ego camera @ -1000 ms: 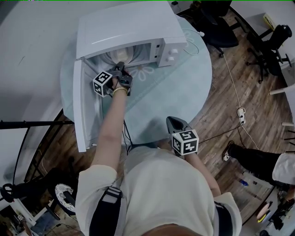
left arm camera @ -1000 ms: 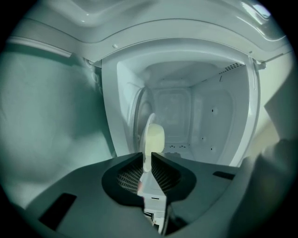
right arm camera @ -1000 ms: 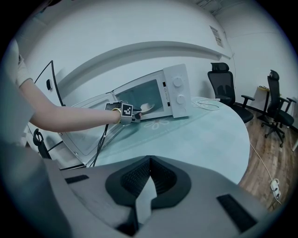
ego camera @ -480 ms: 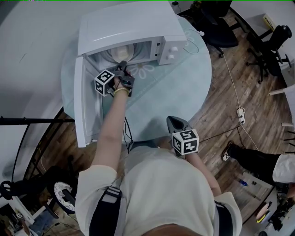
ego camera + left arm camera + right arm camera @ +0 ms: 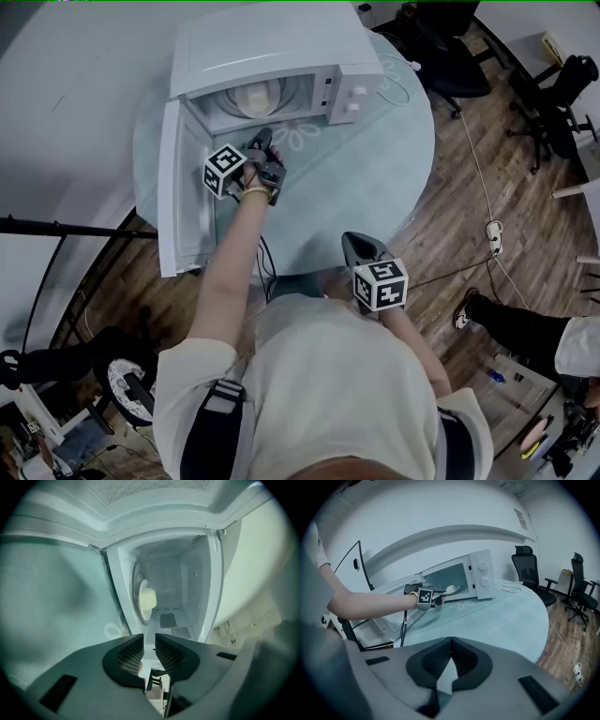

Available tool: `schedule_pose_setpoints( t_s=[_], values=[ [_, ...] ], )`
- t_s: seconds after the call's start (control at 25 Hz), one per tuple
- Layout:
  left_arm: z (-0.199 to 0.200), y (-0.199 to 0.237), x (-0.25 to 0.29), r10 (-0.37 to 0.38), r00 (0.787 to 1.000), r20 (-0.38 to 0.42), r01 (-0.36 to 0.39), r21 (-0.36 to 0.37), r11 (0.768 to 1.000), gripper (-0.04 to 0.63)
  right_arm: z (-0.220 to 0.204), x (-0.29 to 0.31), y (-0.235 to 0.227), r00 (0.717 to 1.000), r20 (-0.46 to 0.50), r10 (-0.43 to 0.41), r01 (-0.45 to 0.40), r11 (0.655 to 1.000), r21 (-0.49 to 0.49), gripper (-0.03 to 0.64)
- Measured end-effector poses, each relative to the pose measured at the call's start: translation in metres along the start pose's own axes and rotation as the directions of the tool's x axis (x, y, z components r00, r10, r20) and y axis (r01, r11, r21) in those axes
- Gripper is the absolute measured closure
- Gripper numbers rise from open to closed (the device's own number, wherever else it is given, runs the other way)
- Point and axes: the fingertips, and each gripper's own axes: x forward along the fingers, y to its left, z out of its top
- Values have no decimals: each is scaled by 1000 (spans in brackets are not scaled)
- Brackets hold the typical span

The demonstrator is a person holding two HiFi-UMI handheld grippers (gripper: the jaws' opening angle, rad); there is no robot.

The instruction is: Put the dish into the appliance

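A white microwave (image 5: pixel 272 56) stands at the back of the round glass table (image 5: pixel 366 187), its door (image 5: pixel 183 197) swung open to the left. The dish (image 5: pixel 253 97), a plate with a pale lump on it, lies inside the cavity; in the left gripper view the dish (image 5: pixel 146 599) sits on the turntable, apart from the jaws. My left gripper (image 5: pixel 263 146) hovers just outside the opening, and its jaws (image 5: pixel 149 641) stand open with nothing between them. My right gripper (image 5: pixel 354 246) waits near the table's front edge, its jaws (image 5: pixel 450 660) shut and empty.
A white cable (image 5: pixel 394 89) loops on the table right of the microwave. Office chairs (image 5: pixel 441 42) stand behind on the wooden floor, with a power strip (image 5: pixel 489 234) and its cord. Someone's leg (image 5: pixel 511 323) shows at the right. A black stand (image 5: pixel 66 251) reaches in from the left.
My left gripper has drawn back out of the microwave's mouth toward me, leaving the dish inside. The right gripper has stayed put.
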Motion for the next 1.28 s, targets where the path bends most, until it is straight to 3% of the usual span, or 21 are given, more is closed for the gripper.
schedule_pose_setpoints(
  t_s=[0.36,0.68,0.96,1.08,1.28],
  values=[
    [-50,-14,-39,-60,994,-91,65,58,996,584,-4,-21,5,999,42,-7,7,1000,3,611],
    [-89,-23,-83,-43,990,-134,70,204,976,586,-12,-42,11,997,76,-16,16,1000,6,611],
    [-135,-19,-132,-32,981,-194,83,262,962,586,-20,-59,19,994,104,-18,17,1000,9,611],
    [-156,-19,-152,0,975,-224,80,349,934,586,-25,-65,23,994,110,-18,18,1000,9,611],
    [-192,-15,-179,80,959,-273,81,534,841,586,-32,-74,29,992,122,-19,17,1000,15,611]
  ],
)
